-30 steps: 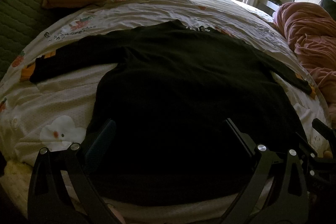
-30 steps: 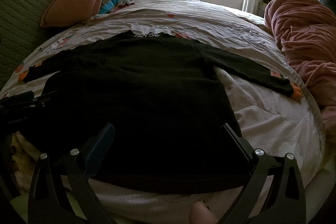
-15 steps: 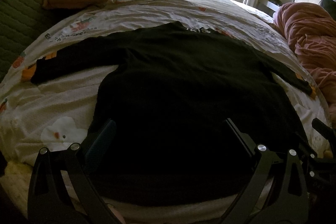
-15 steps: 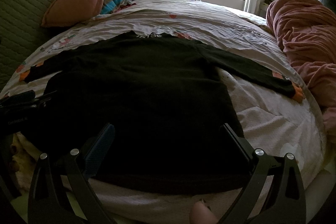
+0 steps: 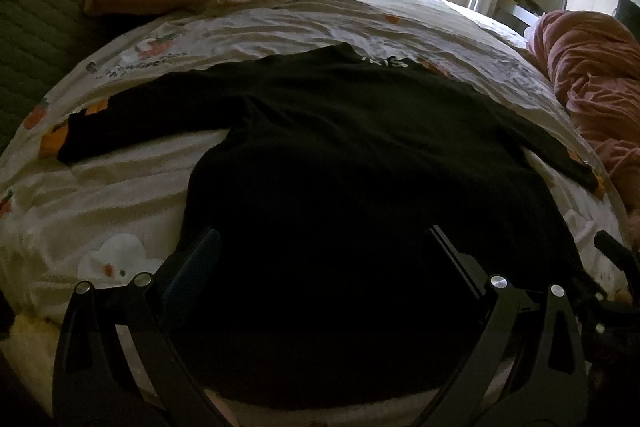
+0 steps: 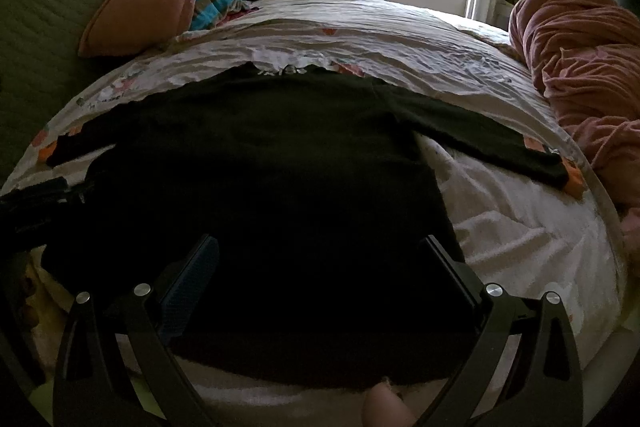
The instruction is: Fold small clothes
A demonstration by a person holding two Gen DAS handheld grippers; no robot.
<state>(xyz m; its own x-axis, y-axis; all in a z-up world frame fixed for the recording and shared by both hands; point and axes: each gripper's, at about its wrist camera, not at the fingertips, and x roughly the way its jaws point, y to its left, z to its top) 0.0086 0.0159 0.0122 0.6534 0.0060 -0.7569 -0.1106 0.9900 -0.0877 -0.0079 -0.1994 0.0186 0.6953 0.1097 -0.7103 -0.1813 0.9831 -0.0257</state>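
Across the printed bedsheet point(image 5: 100, 195) a black long-sleeved top point(image 5: 340, 167) lies flat, sleeves spread; my left gripper point(image 5: 322, 247) and right gripper point(image 6: 320, 259) hover over its near hem, jaws wide apart.

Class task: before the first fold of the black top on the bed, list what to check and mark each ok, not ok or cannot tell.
1. Black long-sleeved knit top spread flat on the white printed bedsheet: ok.
2. Both sleeves out sideways: ok.
3. Left tongs open over the hem: ok.
4. Right tongs open over the hem: ok.
5. Tongs touching the fabric: cannot tell.
6. Pink crumpled blanket apart from the sleeve cuff: ok.
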